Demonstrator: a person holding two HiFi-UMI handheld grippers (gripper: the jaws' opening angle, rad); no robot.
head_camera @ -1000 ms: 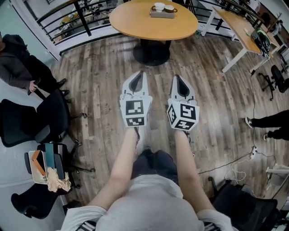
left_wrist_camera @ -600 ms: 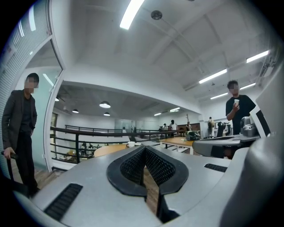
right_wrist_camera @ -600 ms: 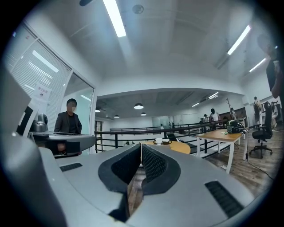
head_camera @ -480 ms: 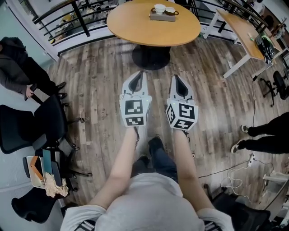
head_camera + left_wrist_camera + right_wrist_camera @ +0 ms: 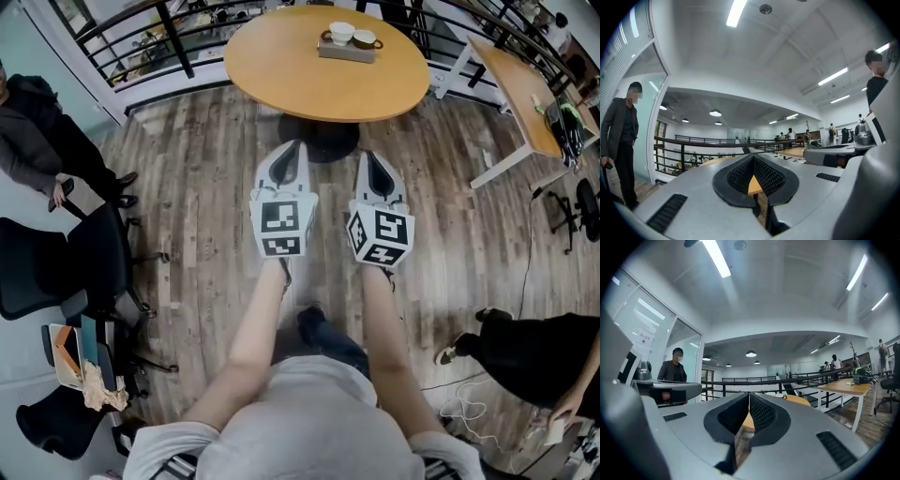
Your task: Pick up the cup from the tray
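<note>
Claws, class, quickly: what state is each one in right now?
Left claw: closed, holding nothing.
Right claw: closed, holding nothing.

Person wears a light grey T-shirt (image 5: 314, 417) with black-and-white striped sleeve edges (image 5: 178, 466), dark trousers (image 5: 328, 345) and a dark shoe (image 5: 309, 321). Left gripper (image 5: 292, 148) and right gripper (image 5: 368, 157) are pale grey tapered shells with a dark hollow near the tip. Each has a white cube (image 5: 281, 231) with black square markers. Pads (image 5: 771, 177) are black and ribbed, and slotted vents (image 5: 665, 213) sit on the shell.
</note>
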